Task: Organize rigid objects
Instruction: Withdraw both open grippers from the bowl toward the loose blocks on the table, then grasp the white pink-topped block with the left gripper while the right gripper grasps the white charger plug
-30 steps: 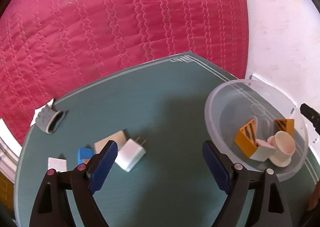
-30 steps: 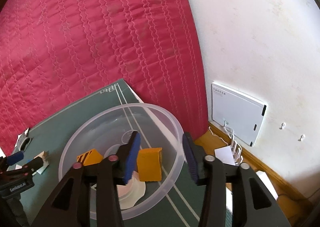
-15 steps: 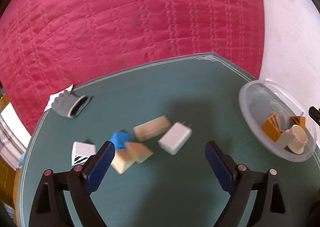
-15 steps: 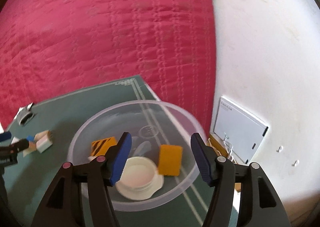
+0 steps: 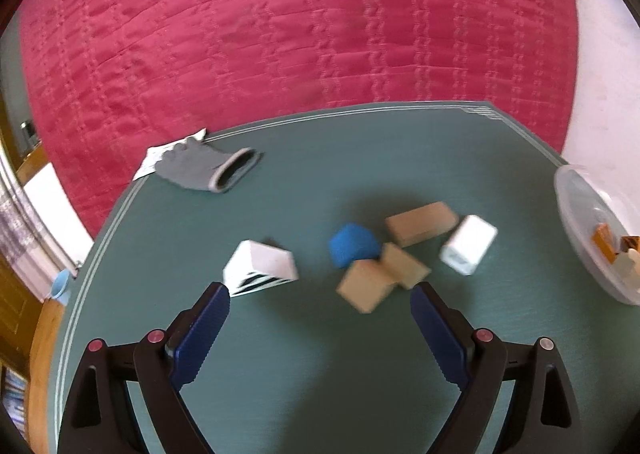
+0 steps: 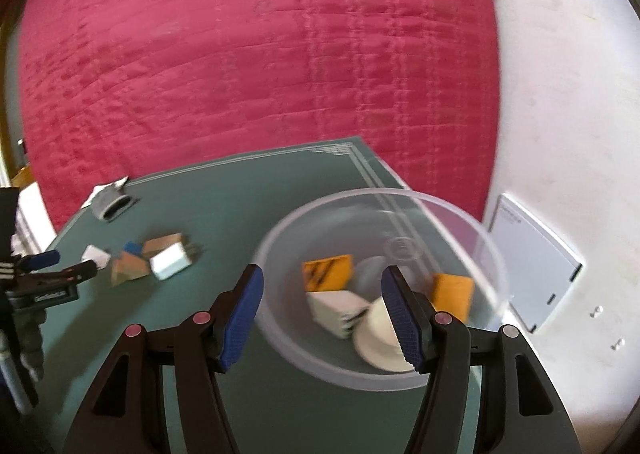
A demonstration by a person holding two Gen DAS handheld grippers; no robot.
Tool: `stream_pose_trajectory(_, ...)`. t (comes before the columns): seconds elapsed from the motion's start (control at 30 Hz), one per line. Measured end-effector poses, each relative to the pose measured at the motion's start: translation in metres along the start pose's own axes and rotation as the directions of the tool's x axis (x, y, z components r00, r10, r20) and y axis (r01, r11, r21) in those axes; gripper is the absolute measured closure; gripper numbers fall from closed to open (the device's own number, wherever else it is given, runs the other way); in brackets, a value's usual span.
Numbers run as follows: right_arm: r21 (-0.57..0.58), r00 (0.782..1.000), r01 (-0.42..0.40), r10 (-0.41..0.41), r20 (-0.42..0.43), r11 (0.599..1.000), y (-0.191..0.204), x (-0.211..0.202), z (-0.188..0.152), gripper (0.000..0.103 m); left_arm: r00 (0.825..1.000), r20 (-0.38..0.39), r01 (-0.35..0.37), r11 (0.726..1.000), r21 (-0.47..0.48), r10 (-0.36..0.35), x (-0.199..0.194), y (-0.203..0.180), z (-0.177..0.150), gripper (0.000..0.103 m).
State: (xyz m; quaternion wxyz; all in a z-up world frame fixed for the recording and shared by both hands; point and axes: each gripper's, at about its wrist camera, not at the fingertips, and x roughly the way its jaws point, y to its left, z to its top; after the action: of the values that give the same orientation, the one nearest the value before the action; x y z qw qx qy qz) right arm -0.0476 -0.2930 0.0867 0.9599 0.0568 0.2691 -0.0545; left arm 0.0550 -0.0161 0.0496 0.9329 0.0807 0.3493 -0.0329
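1. We counted six loose pieces on the green mat (image 5: 280,374): three tan wooden blocks (image 5: 422,222), one blue block (image 5: 354,245), one white charger (image 5: 468,250) and one white box with black stripes (image 5: 262,268).
2. In the clear plastic bowl (image 6: 480,232) we counted four things: two orange blocks (image 6: 328,272), one white striped box (image 6: 338,310) and one cream cup (image 6: 378,334).
3. One grey glove (image 5: 204,169) lay at the mat's far left edge.
4. We could read no writing; the marks on the wall panel (image 6: 532,258) were too blurred.
5. The left gripper (image 5: 320,304) stood wide with nothing between its jaws, just short of the loose pieces.
6. The right gripper (image 6: 322,312) stood partly apart over the bowl, gripping nothing.
7. Against the frame a second earlier, we saw the left gripper's view had swung from the bowl to the loose pieces, and the right jaws had widened.
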Motion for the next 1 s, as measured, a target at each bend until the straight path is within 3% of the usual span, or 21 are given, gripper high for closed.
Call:
stream_pose_trajectory(0.37,-0.078,0.99,-0.133,0.128,-0.065,0.988,0.055,0.013,-0.012,0.04,0.997,-0.044,-0.06,0.996,-0.064,0.057,0.021,0.043,-0.002,0.009)
stream_pose_trajectory(0.77,-0.127,0.974,-0.187,0.166,-0.154,0.974,0.079,0.033,-0.031,0.04,0.99,-0.046,-0.13,0.99,0.053,0.133,0.05,0.059,0.002,0.009)
stream_pose_trajectory(1.0,-0.136,0.972,-0.19,0.168,-0.163,0.972,0.085,0.038,-0.03,0.04,0.99,-0.088,-0.108,0.992,0.059,0.113,0.069,0.058,0.008,0.009)
